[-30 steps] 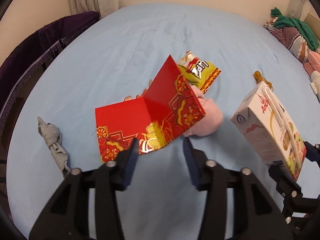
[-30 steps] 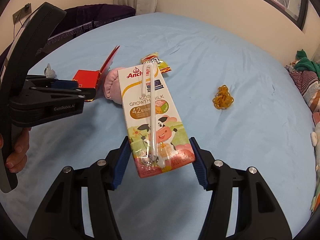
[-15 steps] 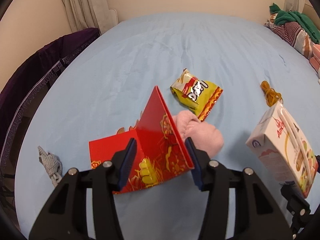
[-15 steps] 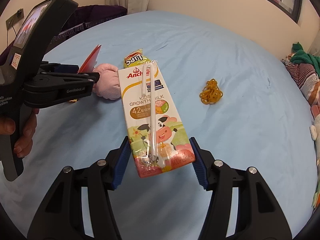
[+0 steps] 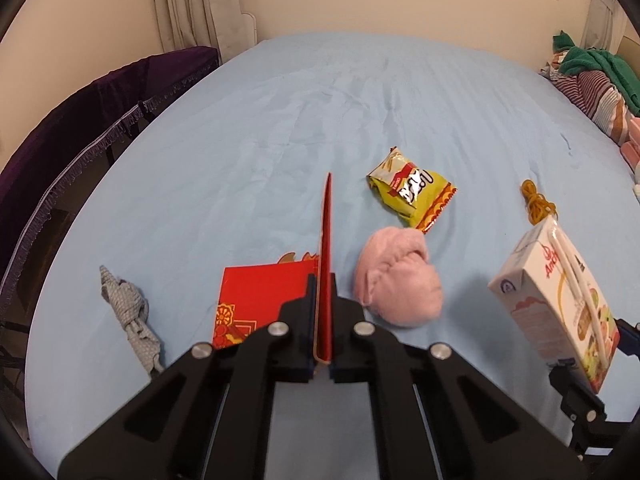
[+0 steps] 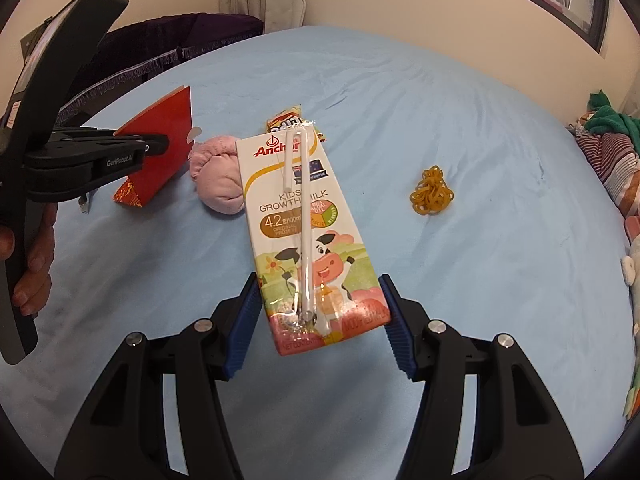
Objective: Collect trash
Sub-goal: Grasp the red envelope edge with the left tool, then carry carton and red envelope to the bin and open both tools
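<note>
Step in hand: the pick-up of the red envelope [image 5: 260, 296] — by my read the grab is made and the lift is just starting, with the milk carton [image 6: 308, 236] already secured.
Left gripper [image 5: 321, 288]: clamped tight on the upright flap of the red envelope, which stands edge-on between the jaws while the other half rests flat on the blue bedsheet [image 5: 280, 120].
Right gripper [image 6: 320, 312]: closed on the lower end of the milk carton, blue pads pressed to both sides, the carton held off the bed with its straw facing up.
Still on the bed: the yellow snack wrapper [image 5: 412, 192] beyond the pink cloth ball [image 5: 398, 280], the tangle of rubber bands [image 6: 432, 196] off to the right, and a grey rag [image 5: 128, 312] to the left of the envelope.
Next move: lift the envelope clear without letting the thin flap slip or tear, then carry both pieces off to wherever the trash goes; no bin shows in either view, so that target has to be found first.
Change from a second ago: the left jaws stood open around the envelope's raised flap; now they are shut on it. The left camera's view has also swung, so the flap reads as a thin red line. The carton sits in the right grip just as before.
</note>
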